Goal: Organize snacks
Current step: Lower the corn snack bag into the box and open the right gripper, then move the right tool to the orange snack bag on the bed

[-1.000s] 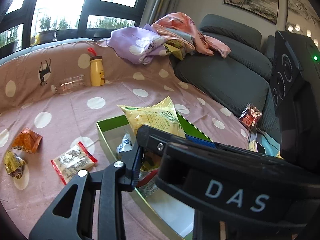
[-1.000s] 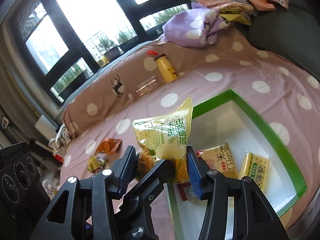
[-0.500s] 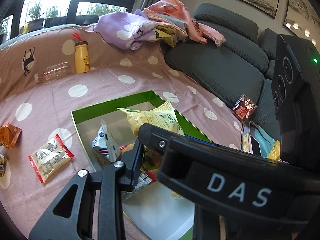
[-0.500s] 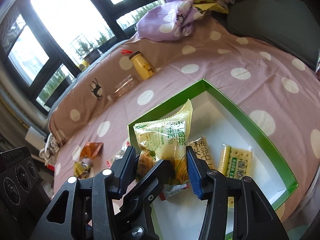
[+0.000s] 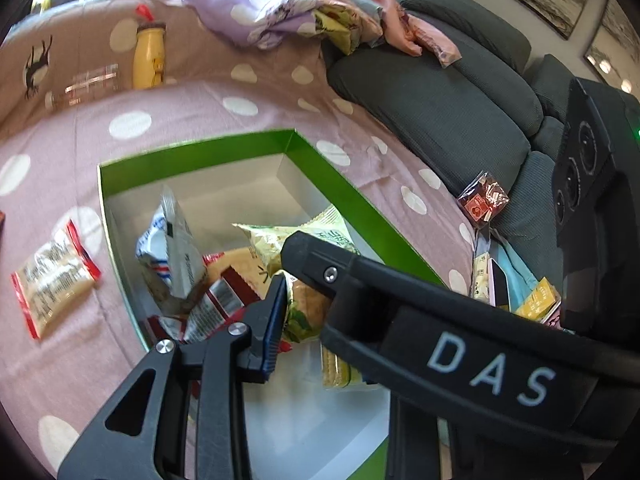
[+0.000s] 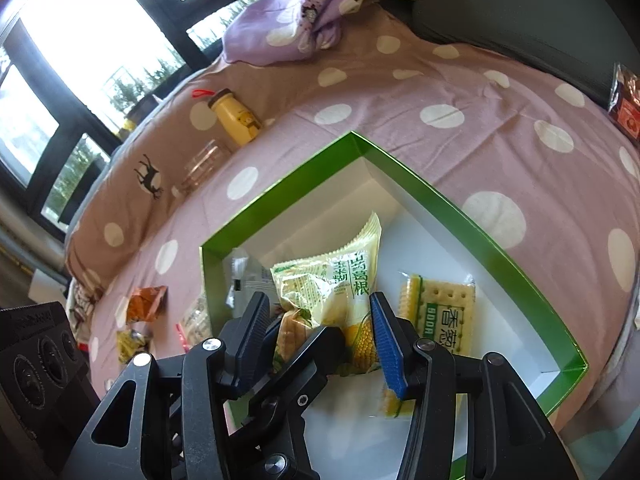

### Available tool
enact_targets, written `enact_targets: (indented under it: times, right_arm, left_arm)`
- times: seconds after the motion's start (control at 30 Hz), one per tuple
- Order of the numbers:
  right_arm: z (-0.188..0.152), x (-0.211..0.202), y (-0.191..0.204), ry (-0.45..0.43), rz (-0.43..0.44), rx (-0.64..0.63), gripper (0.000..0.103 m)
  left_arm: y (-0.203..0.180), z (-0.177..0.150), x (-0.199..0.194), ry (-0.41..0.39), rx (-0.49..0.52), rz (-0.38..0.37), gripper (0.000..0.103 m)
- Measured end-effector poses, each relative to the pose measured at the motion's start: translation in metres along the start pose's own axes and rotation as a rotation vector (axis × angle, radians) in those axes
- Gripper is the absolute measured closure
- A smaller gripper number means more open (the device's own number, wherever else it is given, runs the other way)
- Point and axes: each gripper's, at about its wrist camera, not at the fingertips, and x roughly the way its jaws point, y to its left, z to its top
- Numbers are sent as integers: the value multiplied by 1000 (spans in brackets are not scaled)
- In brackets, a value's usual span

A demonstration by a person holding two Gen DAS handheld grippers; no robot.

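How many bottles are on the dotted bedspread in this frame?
2. A yellow bottle stands upright at the far side of the bedspread, and a clear bottle lies on its side right beside it. Others could be hidden outside the view.

Yellow corn snack packet (image 6: pixel 332 292), upright, pinched between right gripper (image 6: pixel 320 328) fingers, low over green-rimmed white box (image 6: pixel 460 216); cracker pack (image 6: pixel 444 312) lies just right.

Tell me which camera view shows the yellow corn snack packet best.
The right wrist view: the yellow corn snack packet faces the camera there, printed front readable, over the green box. In the left wrist view the packet is mostly hidden behind the other claw's black arm; only its top shows.
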Motion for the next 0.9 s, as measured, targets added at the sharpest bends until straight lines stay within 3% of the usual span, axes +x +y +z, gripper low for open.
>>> enact_targets:
  times: [0.1, 0.2, 0.27, 0.37, 0.53, 0.6, 0.8, 0.9]
  right_arm:
    - [1, 3, -4, 12, -11, 14, 49]
    - [2, 2, -6, 5, -24, 31, 48]
    - [2, -4, -5, -23, -21, 40, 40]
    - [2, -16, 3, -78, -5, 19, 29]
    - [-2, -27, 35, -102, 106, -52, 23]
    - [-5, -26, 52, -91, 145, -94, 21]
    - [-24, 8, 115, 61, 284, -199, 21]
    - [-40, 41, 146, 176, 257, -178, 21]
  left_arm:
    - [0, -1, 0, 3, -7, 9, 72]
    - [2, -2, -7, -12, -9, 13, 62]
    - [7, -3, -20, -38, -23, 26, 45]
    - [23, -6, -46, -78, -63, 61, 32]
    - [72, -23, -112, -157, -185, 222, 17]
    - [92, -32, -133, -171, -246, 293, 17]
    - [156, -81, -182, -213, -448, 469, 11]
    - [190, -104, -190, -216, -557, 527, 11]
